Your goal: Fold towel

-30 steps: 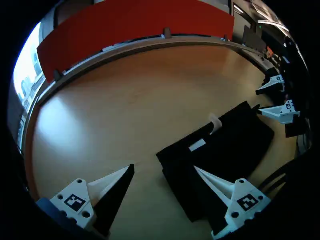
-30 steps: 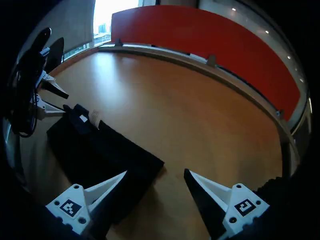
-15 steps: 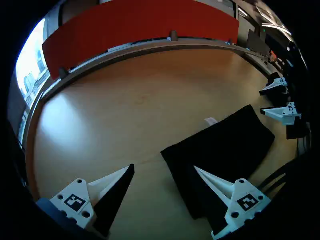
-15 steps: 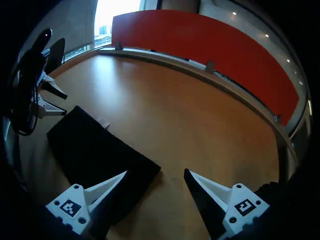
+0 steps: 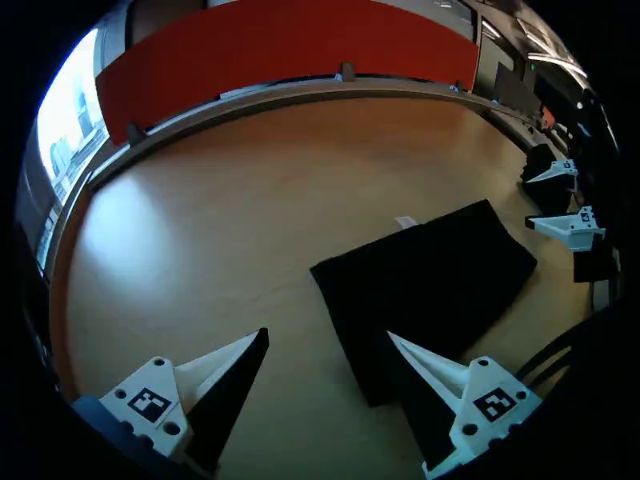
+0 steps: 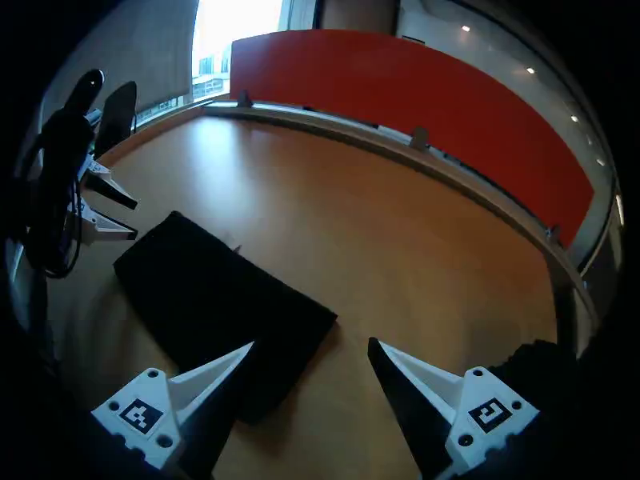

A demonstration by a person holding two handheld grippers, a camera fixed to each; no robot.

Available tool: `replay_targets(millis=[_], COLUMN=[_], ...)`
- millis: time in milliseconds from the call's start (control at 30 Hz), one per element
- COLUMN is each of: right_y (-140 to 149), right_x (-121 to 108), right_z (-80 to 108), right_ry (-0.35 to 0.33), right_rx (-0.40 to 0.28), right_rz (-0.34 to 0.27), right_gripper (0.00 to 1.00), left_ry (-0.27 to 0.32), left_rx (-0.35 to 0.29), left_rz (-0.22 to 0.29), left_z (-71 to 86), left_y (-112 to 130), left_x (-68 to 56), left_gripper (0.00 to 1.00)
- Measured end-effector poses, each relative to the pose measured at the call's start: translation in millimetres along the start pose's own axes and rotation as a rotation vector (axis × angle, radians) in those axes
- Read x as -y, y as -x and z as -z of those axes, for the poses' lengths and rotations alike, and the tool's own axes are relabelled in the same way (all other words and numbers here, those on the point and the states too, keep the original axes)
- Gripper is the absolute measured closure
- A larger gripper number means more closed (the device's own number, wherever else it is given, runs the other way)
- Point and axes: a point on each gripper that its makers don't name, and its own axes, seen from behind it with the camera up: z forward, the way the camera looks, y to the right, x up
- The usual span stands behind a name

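Left gripper view: white tag [image 5: 406,222] beside folded black towel [image 5: 424,280].

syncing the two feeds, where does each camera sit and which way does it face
Left gripper view: rides on the left gripper, looking down along its open fingers at the folded black towel on the wooden table; the right gripper shows beyond the towel.
Right gripper view: rides on the right gripper, facing the towel from the opposite end; its open fingers show at the bottom, the left gripper at far left.
Shared: towel, table, red panel along the table's far edge.
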Motion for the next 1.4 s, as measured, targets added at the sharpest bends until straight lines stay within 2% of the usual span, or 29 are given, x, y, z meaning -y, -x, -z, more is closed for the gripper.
replay_targets(millis=[300, 500, 800, 1400], right_y=[27.7, 39.7, 40.5, 38.6], right_x=[13.3, 14.5, 17.4, 34.6], right_z=[27.2, 38.1, 41.1, 29.6], right_ry=[0.006, 0.014, 0.006, -0.083], right_rx=[0.01, 0.015, 0.004, 0.002], right_rz=[-0.031, -0.047, -0.038, 0.04], right_gripper=[0.0, 0.0, 0.0, 0.0], left_ry=[-0.011, -0.008, -0.026, -0.098], left_rx=[-0.001, -0.003, -0.02, -0.043], left_rz=[0.037, 0.061, 0.07, 0.157], left_z=[21.8, 29.7, 37.5, 67.8], left_y=[26.4, 35.6, 38.5, 66.2], left_x=[-4.6, -7.3, -6.6, 7.6], left_gripper=[0.01, 0.01, 0.01, 0.01])
